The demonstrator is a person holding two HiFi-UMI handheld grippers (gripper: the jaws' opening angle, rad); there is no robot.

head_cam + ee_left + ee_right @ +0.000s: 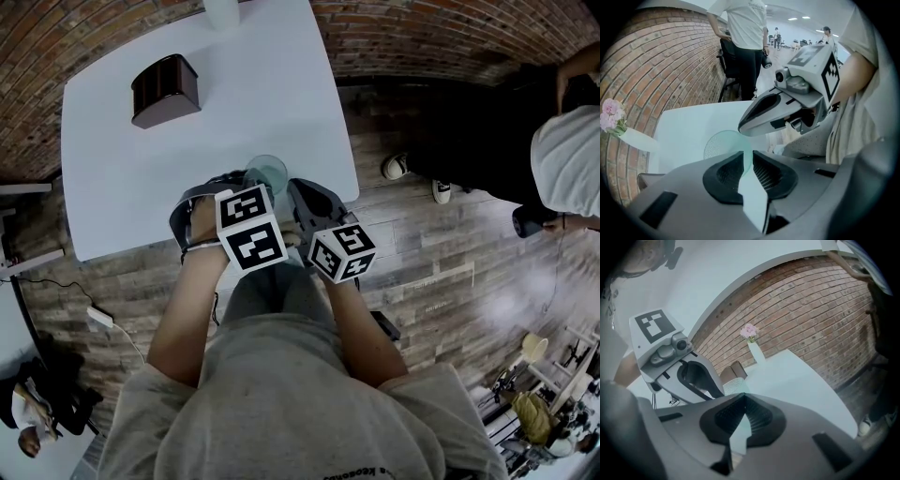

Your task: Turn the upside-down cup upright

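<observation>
- The person stands at the near edge of the white counter (272,75) with both forearms reaching forward and the hands close together. The left gripper (746,158) points steeply down. The right gripper (744,401) is just beside it and tilts only slightly downward.
- The two tips meet around a translucent pale-green cup (267,172) that stands on the counter near its front edge. As far as the head view shows, its round mouth faces up.
- In the head view the marker cubes and gripper bodies cover the lower part of the cup.
- A white vase of pink flowers (754,351) at the far edge is cut off by the top of the head view. A dark brown box (164,89) sits well apart from the cup, toward the far left corner.
- A bystander in a white top (567,155) is cropped at the right border of the head view.
- The left fingers (726,171) are released and slightly parted. The cup's thin rim runs down into the gap, with a sliver of space beside it.
- The right fingers (724,420) are clenched together on nothing. The cup's dotted wall shows just beyond their tips.
</observation>
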